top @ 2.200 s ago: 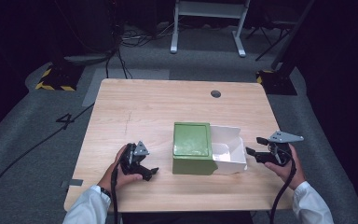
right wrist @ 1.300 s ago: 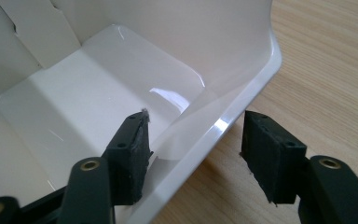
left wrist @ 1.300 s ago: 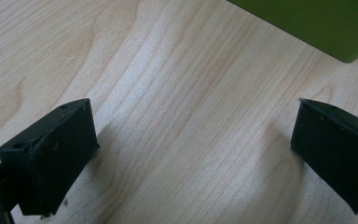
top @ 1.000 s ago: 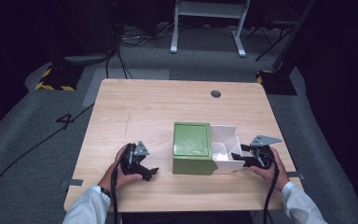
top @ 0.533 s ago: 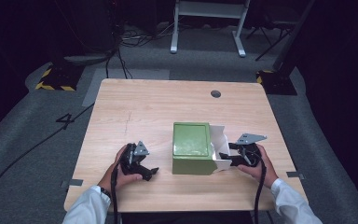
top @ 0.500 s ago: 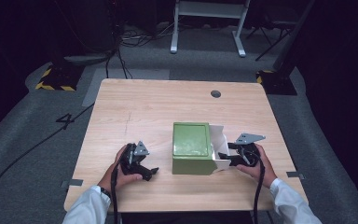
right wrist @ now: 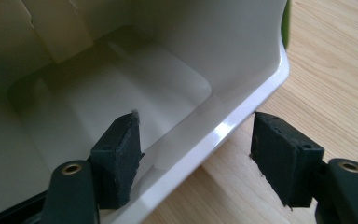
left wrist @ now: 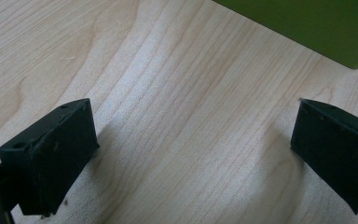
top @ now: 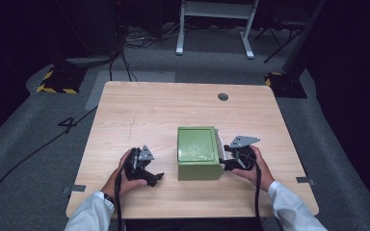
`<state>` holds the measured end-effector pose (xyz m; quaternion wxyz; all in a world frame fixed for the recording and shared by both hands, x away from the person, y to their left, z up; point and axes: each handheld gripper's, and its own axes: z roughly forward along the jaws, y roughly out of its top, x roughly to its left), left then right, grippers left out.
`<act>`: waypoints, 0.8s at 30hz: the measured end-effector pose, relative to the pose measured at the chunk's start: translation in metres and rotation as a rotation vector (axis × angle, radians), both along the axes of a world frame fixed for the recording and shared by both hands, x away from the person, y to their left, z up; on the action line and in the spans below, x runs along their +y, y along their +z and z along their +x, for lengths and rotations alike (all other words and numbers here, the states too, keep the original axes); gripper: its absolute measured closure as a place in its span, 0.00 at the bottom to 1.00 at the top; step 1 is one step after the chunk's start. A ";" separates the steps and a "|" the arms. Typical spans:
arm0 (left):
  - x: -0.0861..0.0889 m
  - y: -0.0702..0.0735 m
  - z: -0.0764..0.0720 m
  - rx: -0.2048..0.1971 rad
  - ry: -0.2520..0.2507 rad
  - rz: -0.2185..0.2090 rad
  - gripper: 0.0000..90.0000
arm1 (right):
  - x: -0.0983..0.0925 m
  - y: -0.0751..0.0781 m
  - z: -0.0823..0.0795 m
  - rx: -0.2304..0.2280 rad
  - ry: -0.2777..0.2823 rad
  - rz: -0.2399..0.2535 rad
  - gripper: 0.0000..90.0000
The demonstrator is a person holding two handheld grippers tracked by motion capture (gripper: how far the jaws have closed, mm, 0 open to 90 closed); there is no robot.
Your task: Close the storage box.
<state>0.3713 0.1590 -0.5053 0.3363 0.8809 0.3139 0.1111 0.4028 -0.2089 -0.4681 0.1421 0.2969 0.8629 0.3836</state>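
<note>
Drawer (top: 223, 150) travel is what stands out: two seconds ago the white tray stuck well out of the right side of the green box (top: 198, 153), and now only a narrow strip of it shows there in the high view. The right gripper (top: 232, 159) has come in with it, from out near the bench's right edge to just beside the box, so the tray appears to be getting pushed home.

In the right gripper view the jaws stand apart and straddle the drawer's white front wall (right wrist: 223, 126), one jaw inside the hollow, the other outside over the wood; neither visibly presses the wall, so the grip is loose rather than clenched.

The left gripper (top: 147, 174) has stayed put on the bench (top: 139, 115) to the left of the box, its jaws wide apart over bare wood with the green side of the box (left wrist: 307, 28) beyond them and nothing between them.

My judgement: the closing is mostly done, and a short further push leftward should seat the drawer flush. The unbraced box might slide instead.
</note>
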 end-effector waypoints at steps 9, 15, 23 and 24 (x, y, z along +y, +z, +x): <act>0.000 0.000 0.000 0.000 0.000 0.000 0.01 | 0.006 -0.001 0.001 -0.002 -0.002 -0.004 0.37; 0.000 0.000 0.000 0.000 0.002 0.000 0.01 | 0.006 0.001 0.000 -0.022 0.005 -0.023 0.37; 0.000 0.000 0.000 0.000 0.002 0.000 0.01 | 0.005 0.002 0.000 -0.020 0.014 -0.029 0.36; 0.000 0.000 0.000 0.000 0.002 0.000 0.01 | 0.004 0.003 0.000 -0.020 0.018 -0.028 0.36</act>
